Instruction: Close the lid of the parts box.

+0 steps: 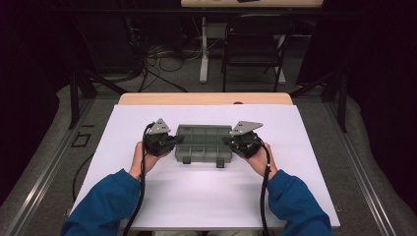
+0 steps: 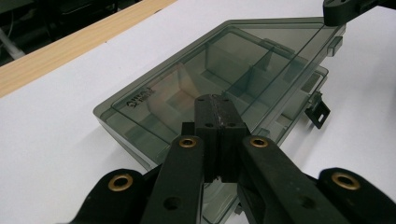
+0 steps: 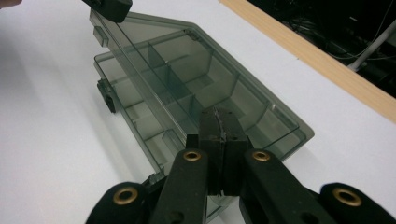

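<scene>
Box: clear grey compartment box (image 1: 203,143) mid-sheet on the white sheet (image 1: 206,196), lid lifted slightly.
Left gripper (image 2: 215,116): jaws pinched on the box lid's left end.
Right gripper (image 3: 219,128): jaws pinched on its right end.

The right gripper (image 3: 219,154) rises from the bottom edge with its two black jaws pressed together over the near end of a smoky, see-through compartment box (image 3: 187,88). The box's lid (image 3: 135,60) stands partly raised above the tray, whose dividers show through it. A black latch (image 3: 106,95) hangs at the box's left side. At the top left, the left gripper (image 3: 109,7) touches the lid's far corner. The box rests on a white surface (image 3: 51,140) with a wooden edge (image 3: 317,58).
</scene>
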Demonstrator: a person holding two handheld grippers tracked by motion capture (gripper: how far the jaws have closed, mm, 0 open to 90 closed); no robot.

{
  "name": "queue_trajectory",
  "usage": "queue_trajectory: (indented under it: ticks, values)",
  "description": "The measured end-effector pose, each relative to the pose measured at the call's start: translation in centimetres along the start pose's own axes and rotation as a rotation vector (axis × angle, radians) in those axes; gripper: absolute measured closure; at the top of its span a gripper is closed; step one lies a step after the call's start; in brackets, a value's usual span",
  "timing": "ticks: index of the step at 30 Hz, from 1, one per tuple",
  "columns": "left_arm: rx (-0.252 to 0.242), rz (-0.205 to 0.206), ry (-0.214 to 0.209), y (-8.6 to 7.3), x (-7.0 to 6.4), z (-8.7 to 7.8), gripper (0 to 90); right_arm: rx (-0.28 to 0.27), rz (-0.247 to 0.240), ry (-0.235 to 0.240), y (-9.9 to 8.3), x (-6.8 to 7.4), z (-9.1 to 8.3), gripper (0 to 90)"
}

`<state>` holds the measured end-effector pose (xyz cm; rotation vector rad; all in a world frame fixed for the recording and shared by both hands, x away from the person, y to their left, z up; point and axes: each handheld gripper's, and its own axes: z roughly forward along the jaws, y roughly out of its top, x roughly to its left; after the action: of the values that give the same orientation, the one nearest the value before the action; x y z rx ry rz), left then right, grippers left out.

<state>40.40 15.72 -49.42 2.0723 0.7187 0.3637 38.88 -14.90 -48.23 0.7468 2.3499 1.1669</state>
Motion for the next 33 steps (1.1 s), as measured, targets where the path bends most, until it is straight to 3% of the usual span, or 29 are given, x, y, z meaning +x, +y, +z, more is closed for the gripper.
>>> queue_trajectory:
  ticks: [17,22,29,33]
  values:
    - [0.095,0.014,-0.021,-2.4,-1.0,1.7,89.4,0.111,-0.006,0.039,-2.1,0.9,2.2,90.0]
    - [0.102,-0.002,-0.018,-2.6,-0.6,1.8,89.5,0.104,0.015,0.058,-2.7,0.6,2.6,90.0]
    - [0.094,-0.012,-0.008,-2.7,-0.6,1.8,89.5,0.091,0.074,0.051,-3.1,0.2,2.7,90.0]
    - [0.082,-0.016,-0.004,-2.8,-0.6,1.9,89.4,0.082,0.077,0.055,-3.1,0.1,2.9,90.0]
